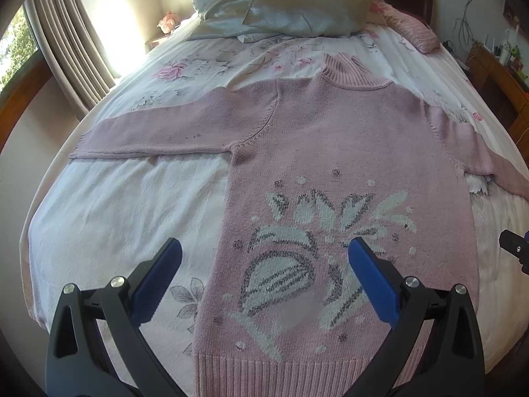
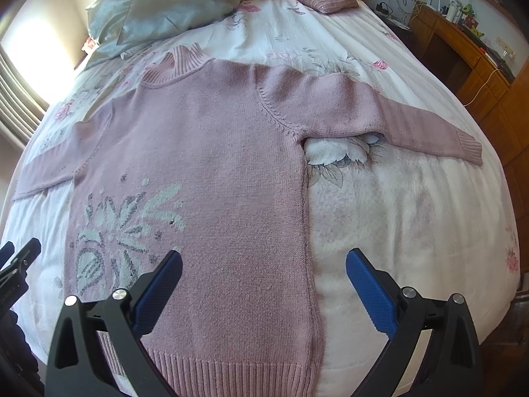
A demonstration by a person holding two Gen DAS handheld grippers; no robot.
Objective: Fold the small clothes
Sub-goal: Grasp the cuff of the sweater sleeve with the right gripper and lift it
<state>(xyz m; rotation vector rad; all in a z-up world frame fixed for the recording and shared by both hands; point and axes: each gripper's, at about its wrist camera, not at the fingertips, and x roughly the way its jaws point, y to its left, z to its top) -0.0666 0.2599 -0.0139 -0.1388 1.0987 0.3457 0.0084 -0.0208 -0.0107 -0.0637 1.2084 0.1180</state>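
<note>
Left wrist view: pink sweater spread flat, front up, on the floral bedspread, collar toward the pillows, ribbed hem nearest the camera, left sleeve stretched straight out to the side. Left gripper above the hem end, jaws wide, nothing between them, no contact with the knit. Right wrist view: same sweater seen from the other side, right sleeve laid out toward the bed's edge, cuff well clear of the body. Right gripper over the right side seam, jaws likewise spread wide and empty. Probably the very start: garment smoothed, no fold made yet. Next, likely, a descent to pinch a sleeve cuff or side edge and carry it across the body, keeping the knit flat.
</note>
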